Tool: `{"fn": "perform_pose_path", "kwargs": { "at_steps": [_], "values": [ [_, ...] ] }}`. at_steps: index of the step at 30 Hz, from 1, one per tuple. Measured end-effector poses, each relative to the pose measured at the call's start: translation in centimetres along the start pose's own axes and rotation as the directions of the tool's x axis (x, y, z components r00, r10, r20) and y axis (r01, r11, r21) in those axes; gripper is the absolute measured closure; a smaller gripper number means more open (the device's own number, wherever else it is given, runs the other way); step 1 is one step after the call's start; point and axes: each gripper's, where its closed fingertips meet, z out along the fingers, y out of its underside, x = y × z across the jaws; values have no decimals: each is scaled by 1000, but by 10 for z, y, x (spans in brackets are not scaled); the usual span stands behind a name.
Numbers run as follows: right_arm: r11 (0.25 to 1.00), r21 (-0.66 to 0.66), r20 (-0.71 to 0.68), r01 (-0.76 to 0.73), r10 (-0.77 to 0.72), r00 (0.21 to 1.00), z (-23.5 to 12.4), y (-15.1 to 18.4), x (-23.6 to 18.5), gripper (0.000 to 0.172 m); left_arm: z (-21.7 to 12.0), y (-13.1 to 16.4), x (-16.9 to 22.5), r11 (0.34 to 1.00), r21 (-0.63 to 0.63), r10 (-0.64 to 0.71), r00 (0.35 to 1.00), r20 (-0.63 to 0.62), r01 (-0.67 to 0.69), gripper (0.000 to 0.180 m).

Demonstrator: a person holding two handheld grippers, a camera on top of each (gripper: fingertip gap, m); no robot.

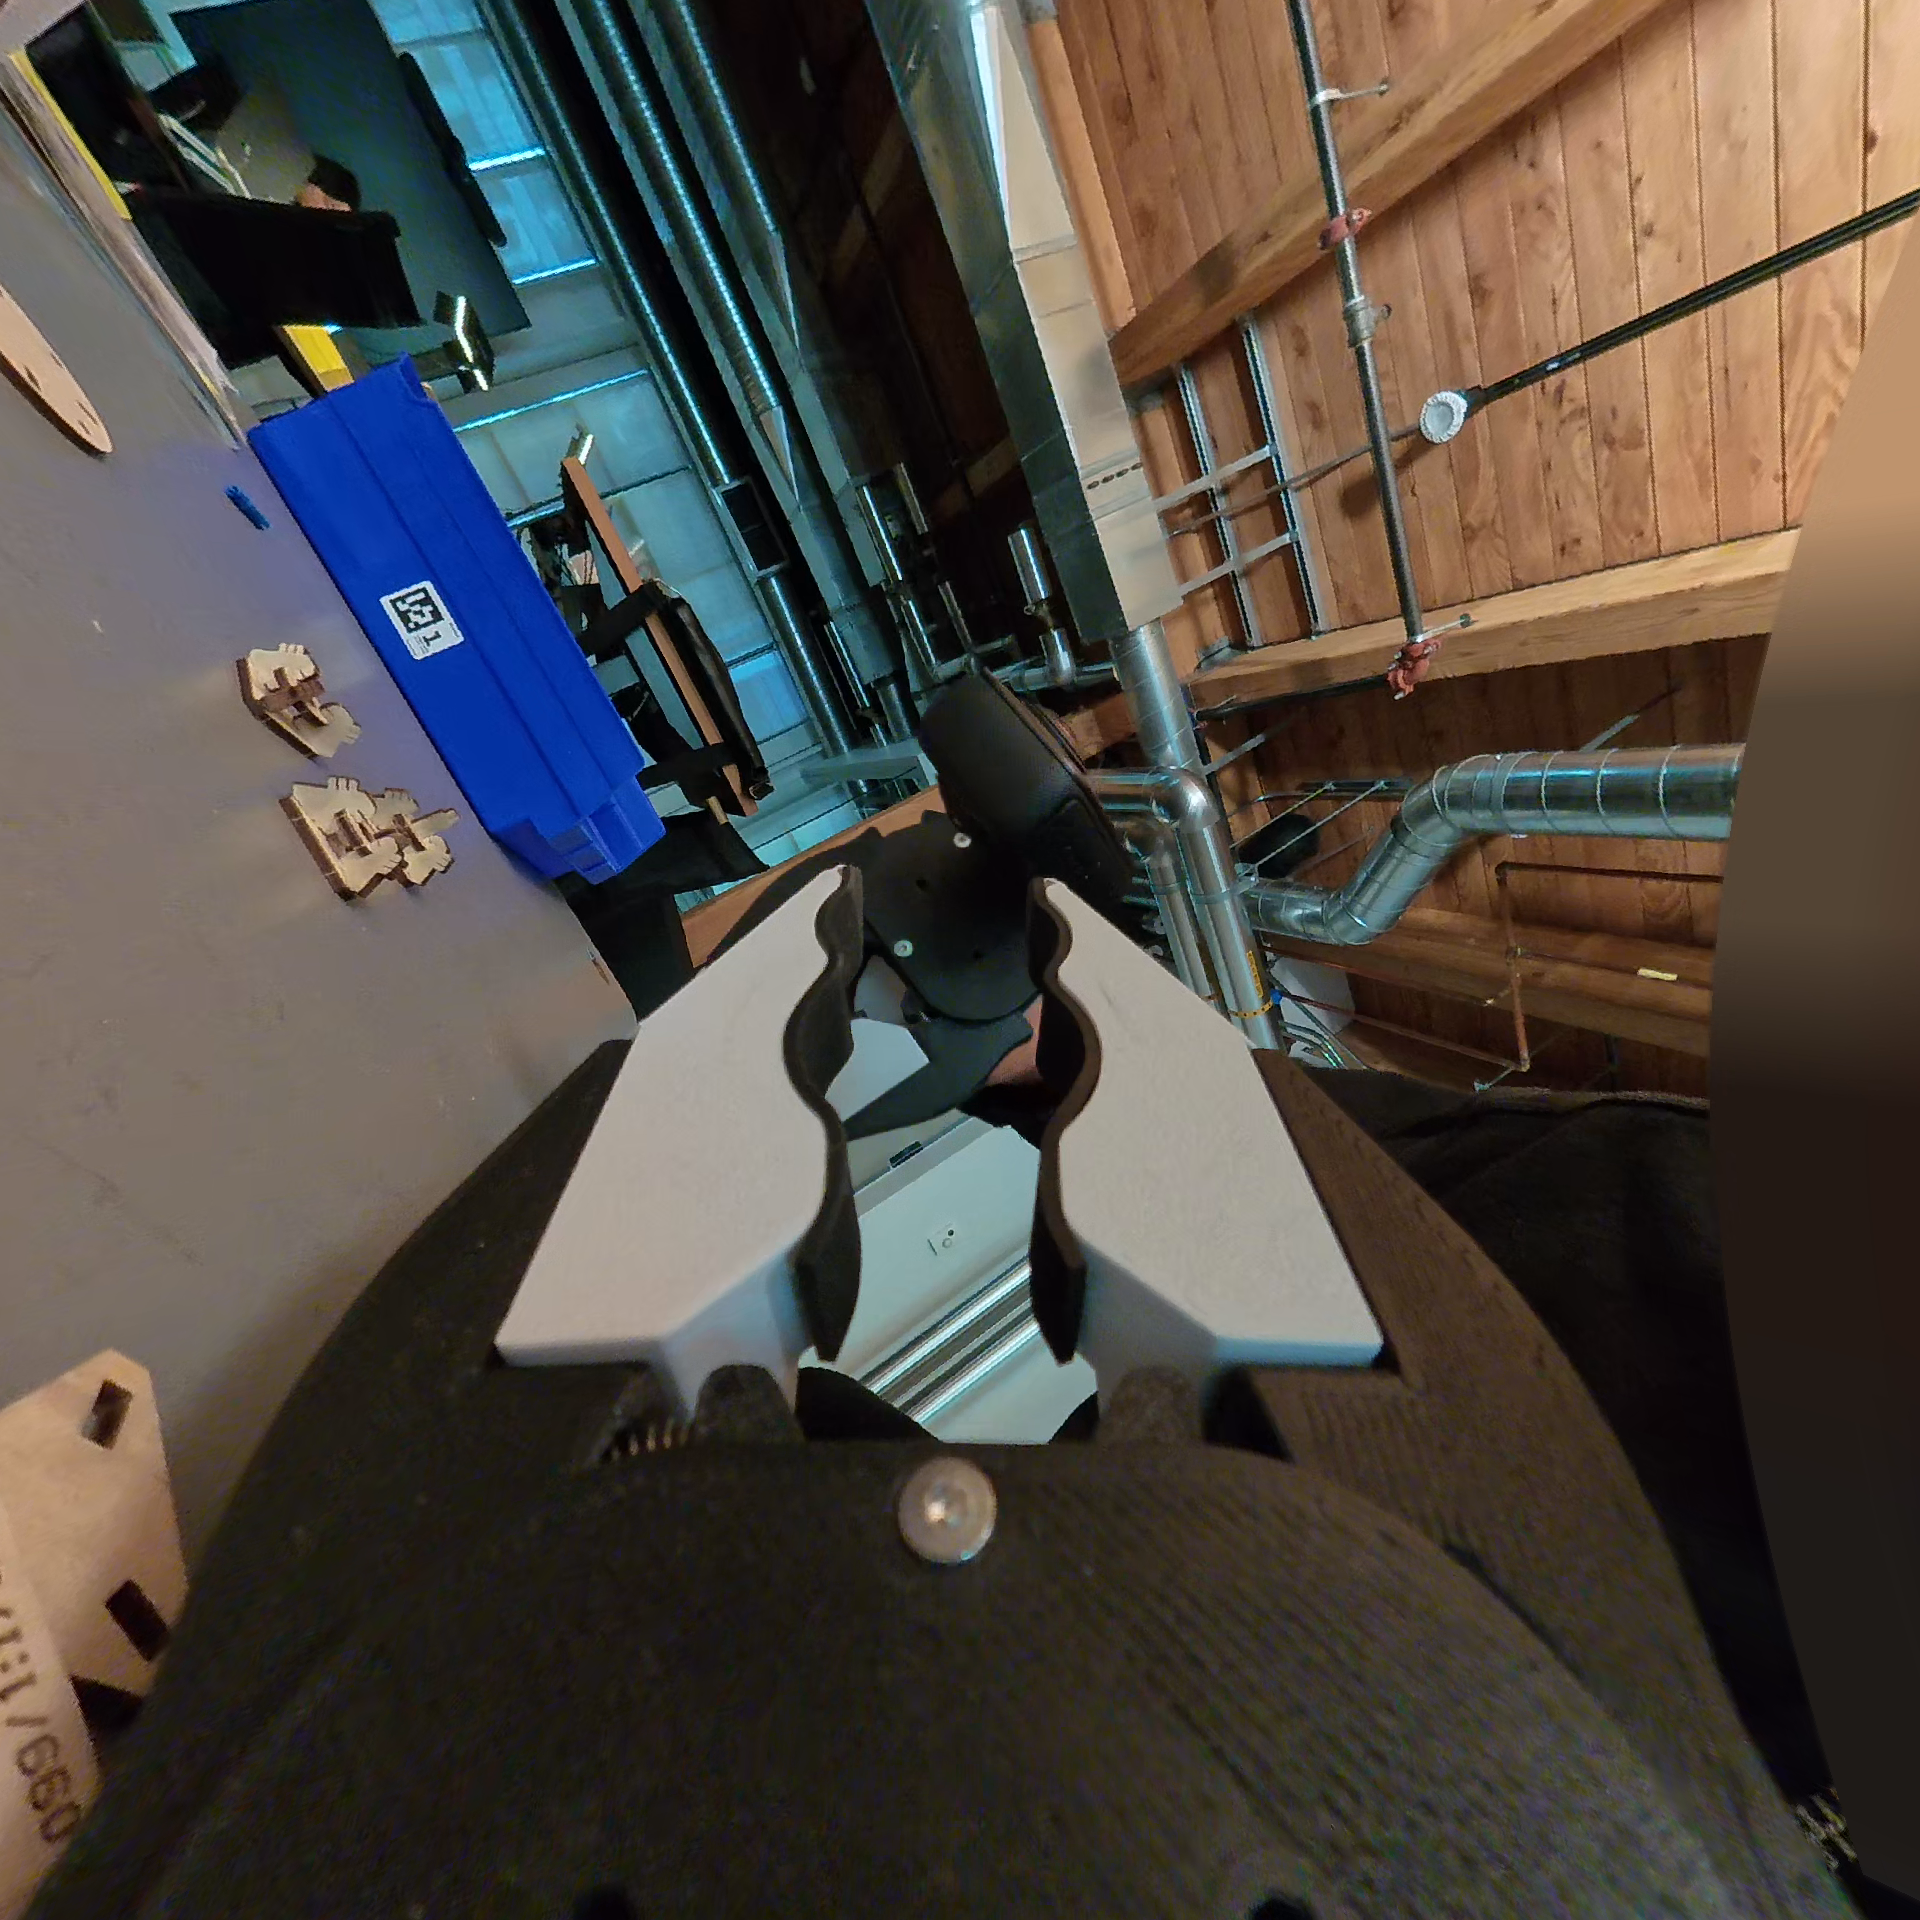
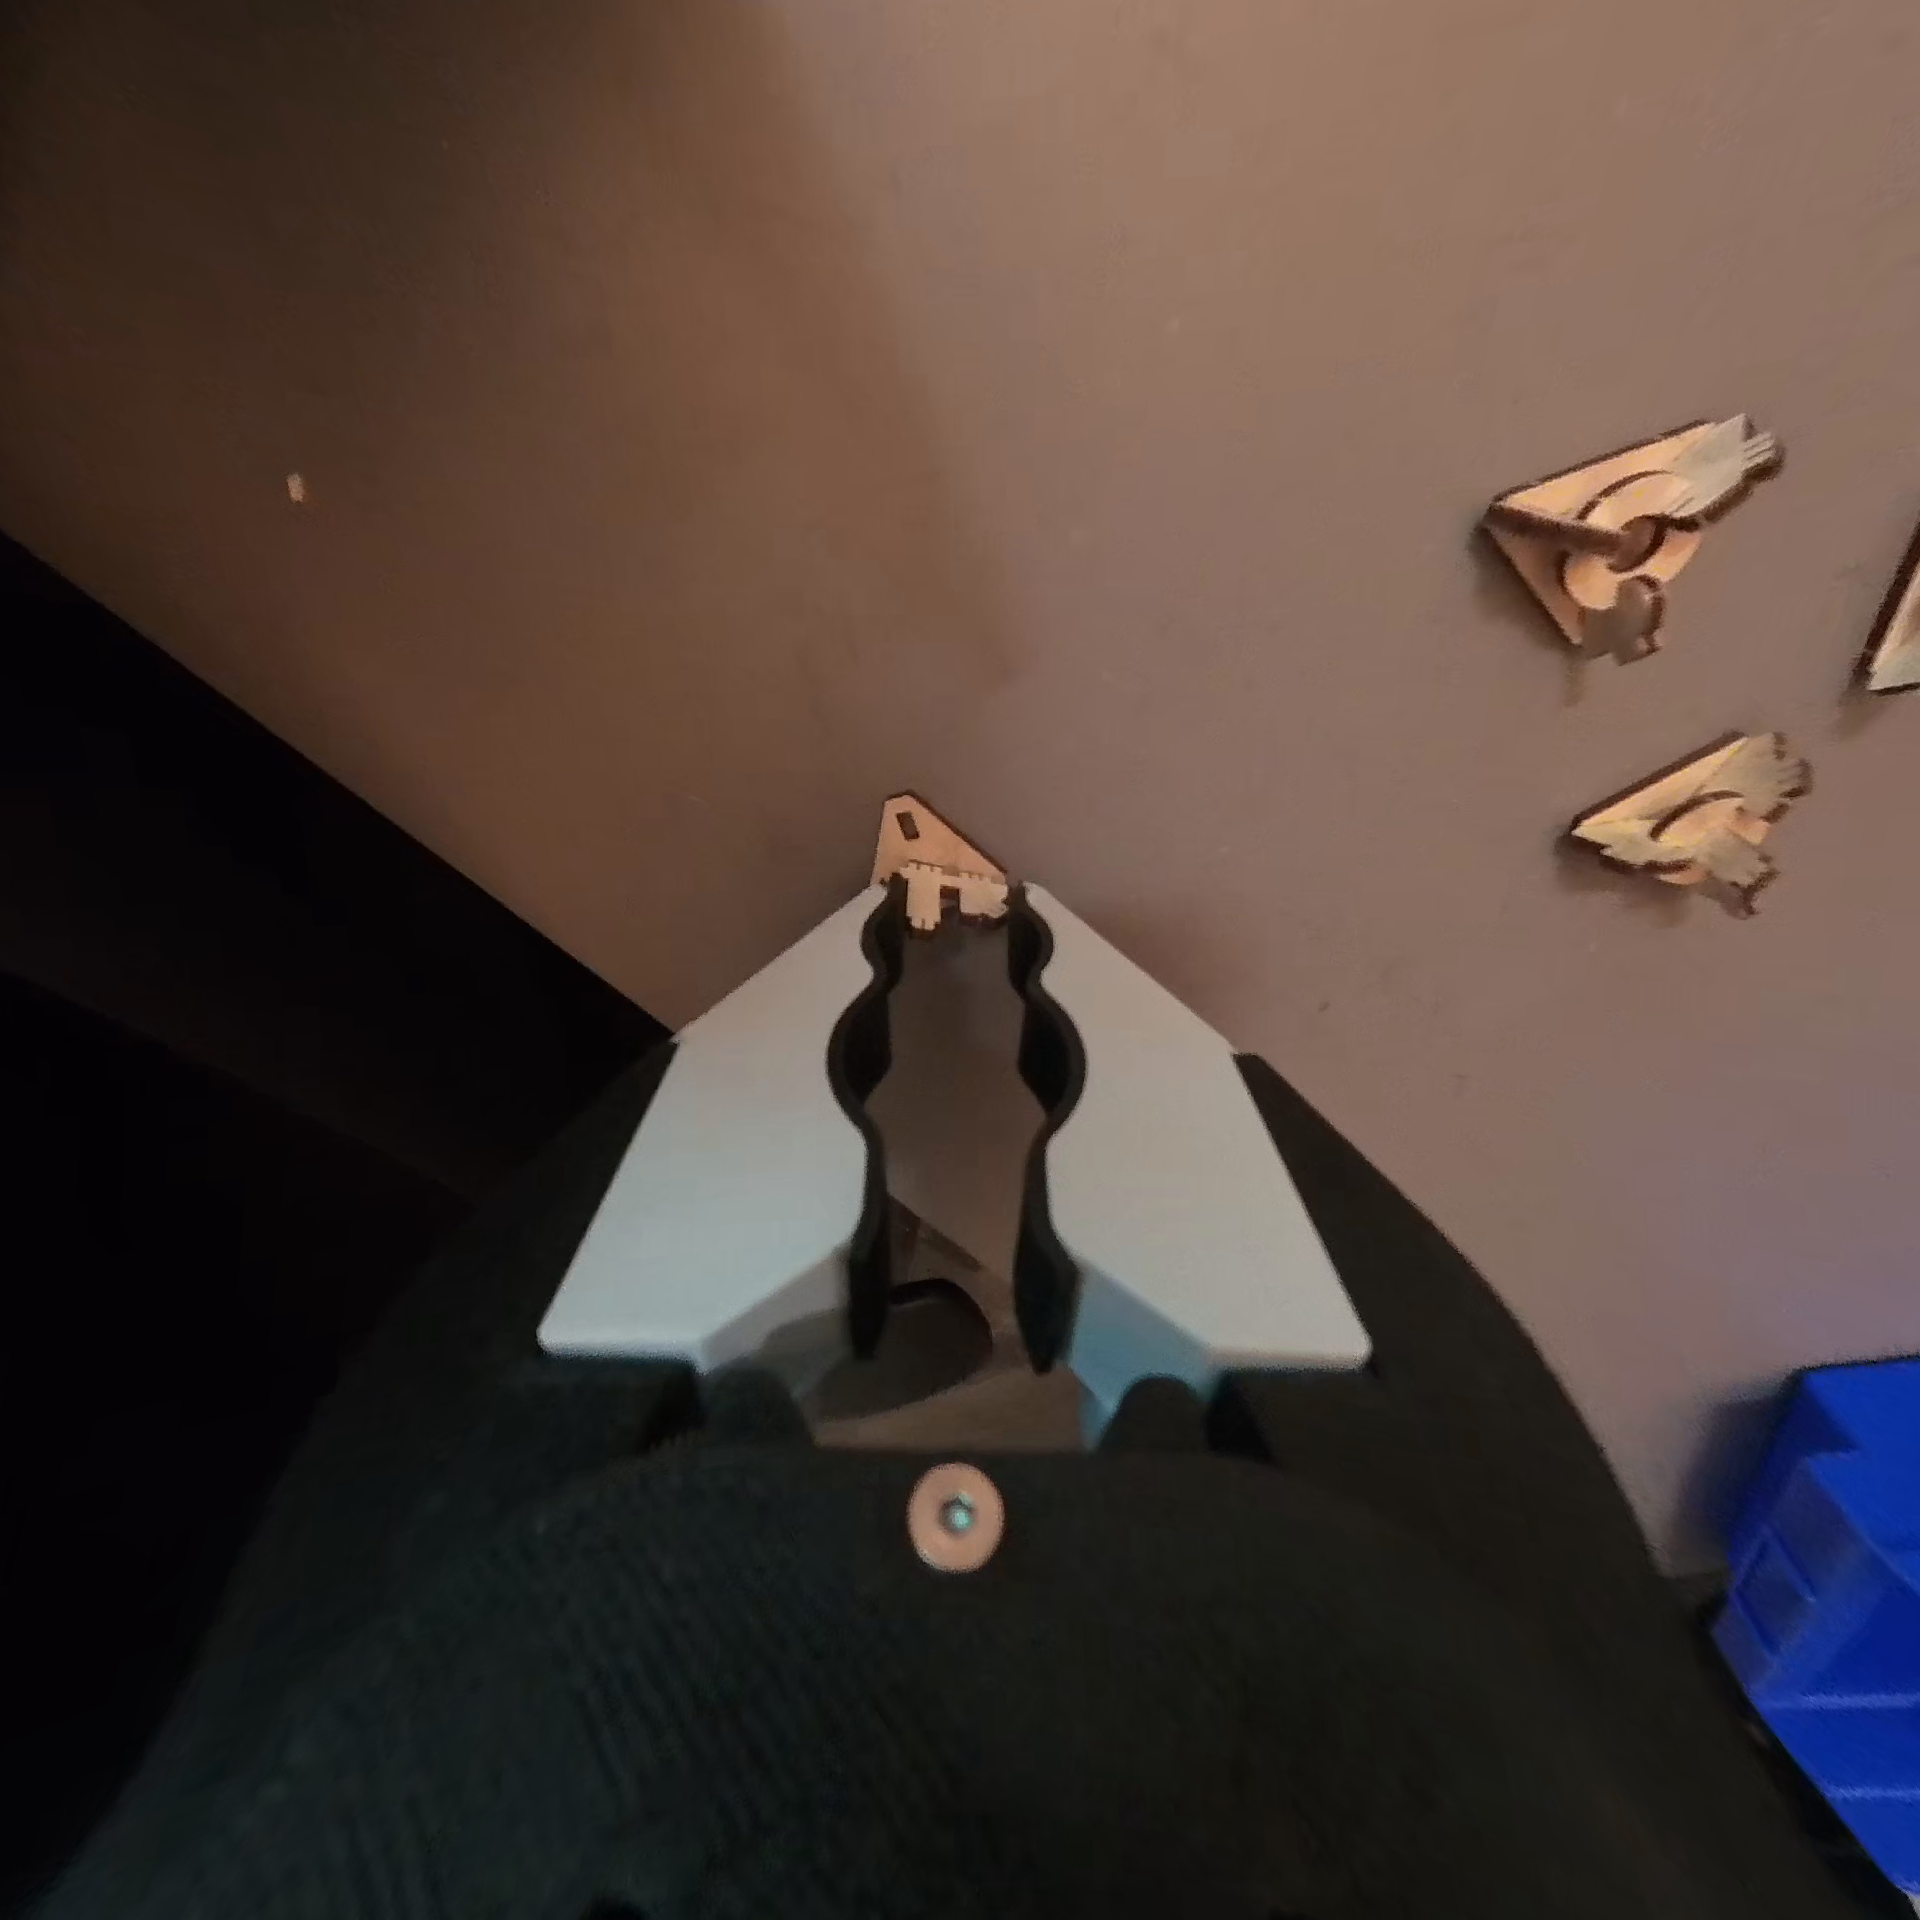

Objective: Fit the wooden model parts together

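Observation:
My right gripper is shut on a small flat wooden part. The part is a light laser-cut triangle with a slot and toothed tabs, pinched at the very fingertips just over the grey table. My left gripper is open with nothing between its black wavy pads. It is tilted on its side beside the table and points out into the room. The black body of the other gripper shows just beyond its fingertips.
Two assembled wooden pieces lie on the table by a blue bin. The right wrist view shows similar triangular wooden pieces at right, and the blue bin. A slotted wooden board sits at lower left. About 15 centimetres separates my left fingertips from my right.

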Motion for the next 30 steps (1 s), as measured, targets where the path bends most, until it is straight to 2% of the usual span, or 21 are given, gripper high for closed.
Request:
{"fn": "perform_pose_path", "kwargs": {
  "at_steps": [14,30],
  "values": [
    [993,61,22,-102,101,995,1,0,0,153,0,0,0,1000,0,-2,1000,0,2,150],
    [998,47,12,-52,52,999,2,0,0,153,0,0,0,1000,-1,-3,1000,1,3,150]
  ]
}}
